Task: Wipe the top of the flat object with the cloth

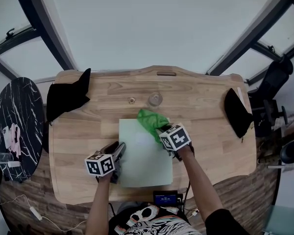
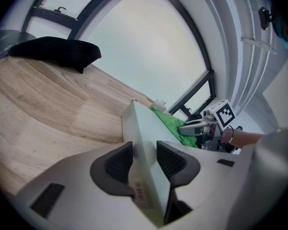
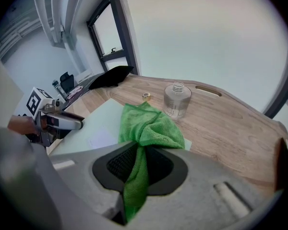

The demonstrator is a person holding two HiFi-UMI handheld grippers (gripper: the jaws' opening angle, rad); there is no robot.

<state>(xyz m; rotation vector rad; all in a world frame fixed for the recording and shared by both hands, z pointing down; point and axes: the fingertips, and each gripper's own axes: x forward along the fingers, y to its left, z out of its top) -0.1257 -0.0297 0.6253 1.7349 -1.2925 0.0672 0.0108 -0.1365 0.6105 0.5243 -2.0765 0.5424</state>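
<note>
Pale-green and thin, the flat object lies in the middle of the wooden worktop, its near edge close to the worktop's front edge. The left gripper has its jaws closed on the board's left edge, one pad against each side. The right gripper stands over the board's far right corner, its jaws pinched tight on a fold of the green cloth, which bunches on that corner and spills just past the far edge. From the cloth toward the person the board's top is open surface. A clear glass bottle stands just beyond the far edge, close to the cloth, with a small ring to its left. Wide strips of wood flank the board, reaching a black cloth at the left end and another at the right.
</note>
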